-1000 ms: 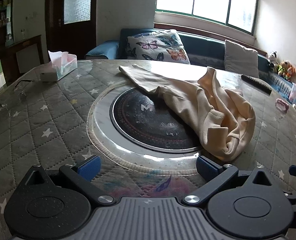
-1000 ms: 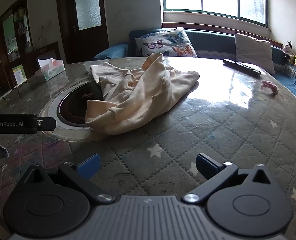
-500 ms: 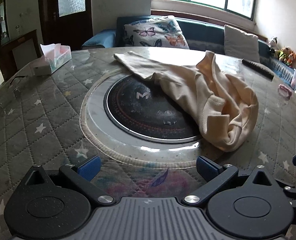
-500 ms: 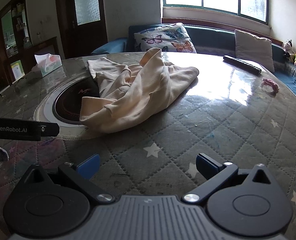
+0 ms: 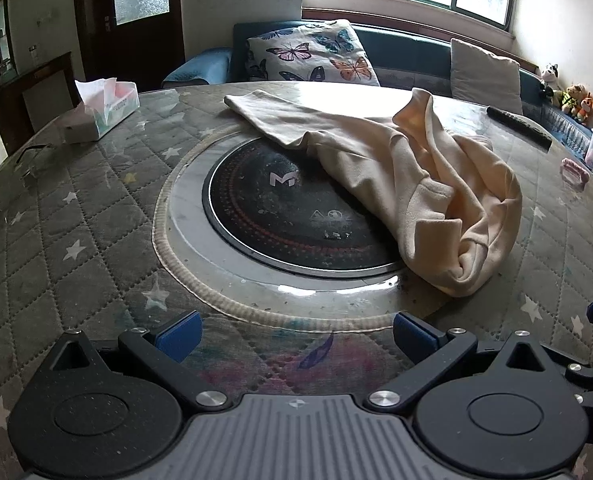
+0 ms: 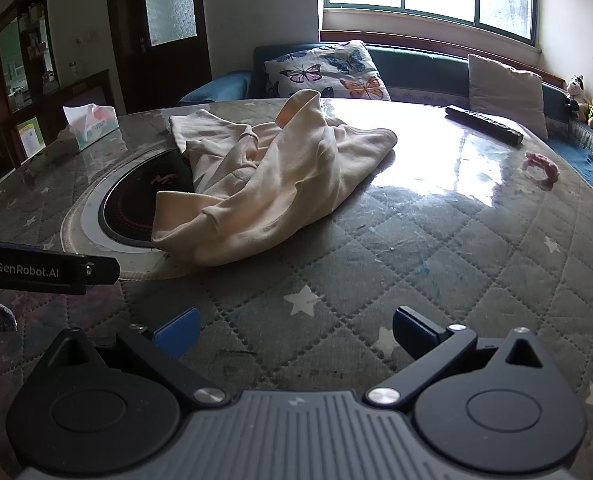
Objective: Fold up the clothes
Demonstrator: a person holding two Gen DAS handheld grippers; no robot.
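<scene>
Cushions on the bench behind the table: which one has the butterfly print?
The butterfly cushion is the left one, behind the cream garment. The plain cushion, further right past the remote control, has no pattern.

Landmark: cream garment (image 6: pixel 272 184), crumpled, lying partly over round cooktop (image 5: pixel 292 216). Near side of garment: bare quilted table (image 6: pixel 436 264), open approach. Left of garment: uncovered cooktop, flat. Far left: tissue box (image 5: pixel 100 110). Behind-right of garment: remote (image 6: pixel 484 124). Right: pink item (image 6: pixel 542 164), well apart.
</scene>
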